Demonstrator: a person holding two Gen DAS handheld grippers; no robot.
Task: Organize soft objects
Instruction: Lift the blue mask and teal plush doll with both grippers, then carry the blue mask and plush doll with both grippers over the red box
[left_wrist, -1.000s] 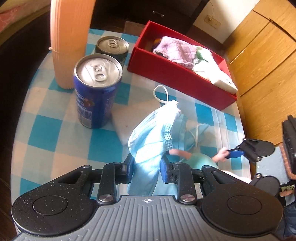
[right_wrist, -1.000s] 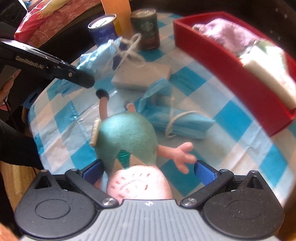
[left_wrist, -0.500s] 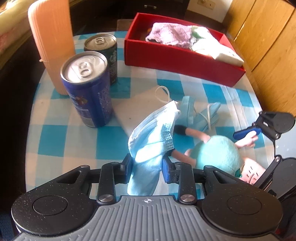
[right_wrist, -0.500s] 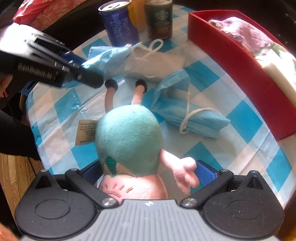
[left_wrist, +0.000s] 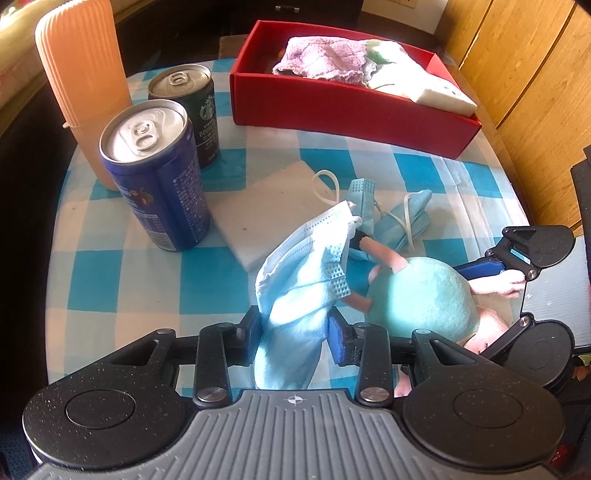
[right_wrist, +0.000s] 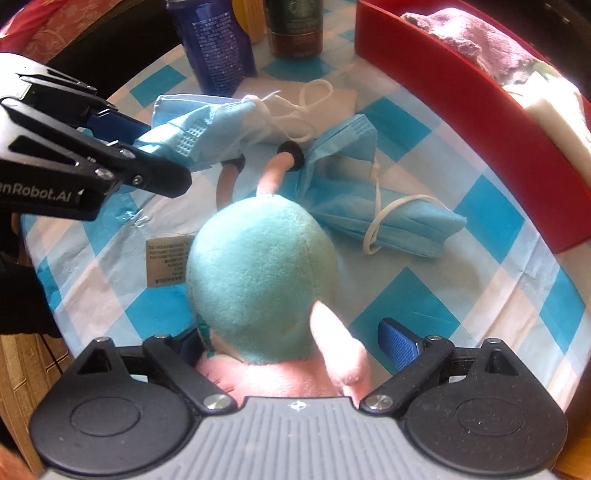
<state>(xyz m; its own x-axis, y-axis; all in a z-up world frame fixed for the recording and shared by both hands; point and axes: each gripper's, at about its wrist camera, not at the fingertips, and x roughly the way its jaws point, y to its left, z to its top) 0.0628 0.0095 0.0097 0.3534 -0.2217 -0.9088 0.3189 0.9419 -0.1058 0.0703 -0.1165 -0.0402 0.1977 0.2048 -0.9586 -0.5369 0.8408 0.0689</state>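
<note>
Table (left_wrist: 122, 280) first: a round top under a blue-check cloth, with a red box (left_wrist: 332, 107) at its far side already holding a purple cloth (left_wrist: 325, 62) and a white pack (left_wrist: 424, 88). Near the table's right edge lies a plush doll (right_wrist: 262, 280), green-bodied, pink head toward the camera, thin legs pointing far. Left of it stand a blue can (left_wrist: 159, 177), a dark can (left_wrist: 192, 99) and a ribbed peach bottle (left_wrist: 81, 70), with a white pad (left_wrist: 273, 210) between the cans and the doll.

Two masks are smaller: one mask (left_wrist: 303, 280) hangs bunched in the left tongs (left_wrist: 293, 328), whose jaws have just been easing apart yet look pressed on the fabric; the other mask (right_wrist: 373, 199) lies flat, just beside the doll's legs, between doll and box.

The right tongs (right_wrist: 291, 343) straddle the doll, jaws wide and just narrowing, the right pad clear of the plush.

Risks, as I judge them: the loosened left jaws could let the mask slide out; the right tongs may pinch only the pink arm (right_wrist: 340, 354), so the doll dangles and drops.

The left view shows into the box; only the right view shows the doll's label (right_wrist: 166, 262) and the flat mask whole.
</note>
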